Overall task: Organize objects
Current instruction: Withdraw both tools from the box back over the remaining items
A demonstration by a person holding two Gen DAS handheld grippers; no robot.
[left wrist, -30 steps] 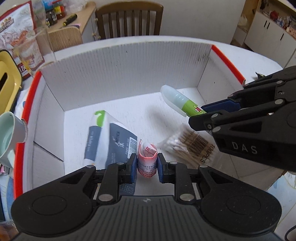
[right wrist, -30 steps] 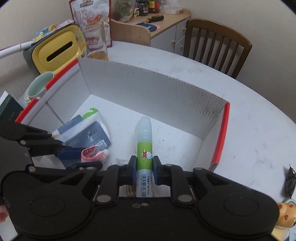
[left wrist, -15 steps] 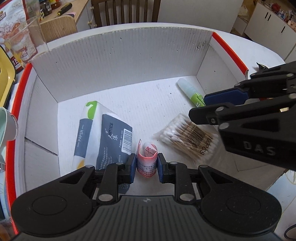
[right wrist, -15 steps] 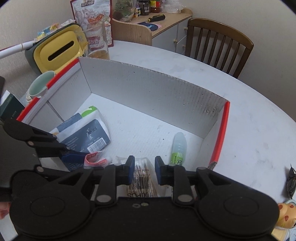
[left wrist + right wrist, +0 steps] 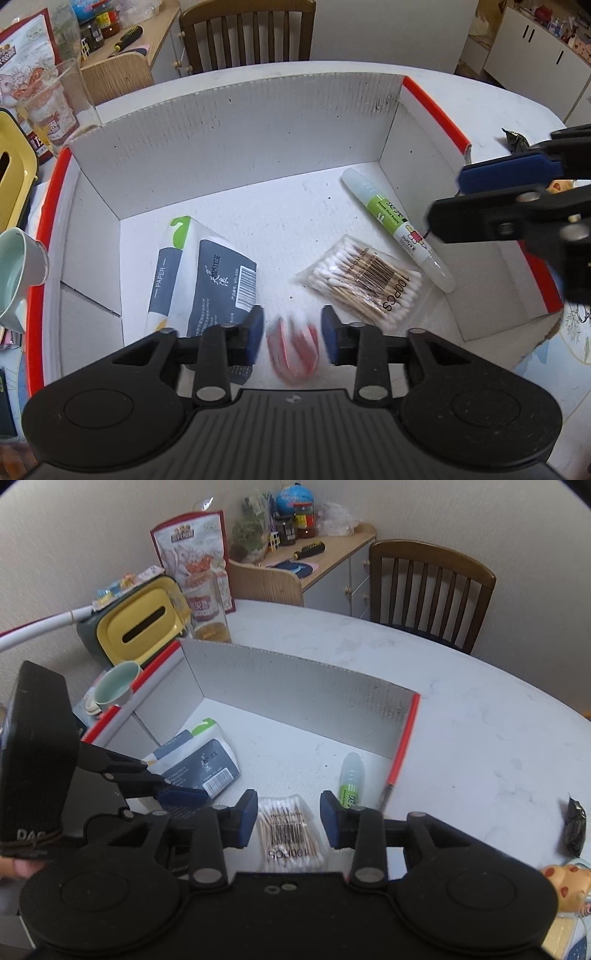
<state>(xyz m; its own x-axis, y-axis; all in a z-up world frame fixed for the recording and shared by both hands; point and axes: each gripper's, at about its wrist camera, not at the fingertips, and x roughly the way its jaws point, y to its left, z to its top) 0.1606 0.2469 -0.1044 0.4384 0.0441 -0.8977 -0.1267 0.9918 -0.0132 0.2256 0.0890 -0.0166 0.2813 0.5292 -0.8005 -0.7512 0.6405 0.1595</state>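
Glue stick (image 5: 397, 225) dropped in box (image 5: 236, 122), cap toward far wall, both hand-held grippers just spread, empty

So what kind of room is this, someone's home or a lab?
Most likely a home dining area. A white table has a wooden dining chair drawn up to it, a sideboard behind carries jars and a screwdriver, and a snack bag and a tissue box sit by the wall.
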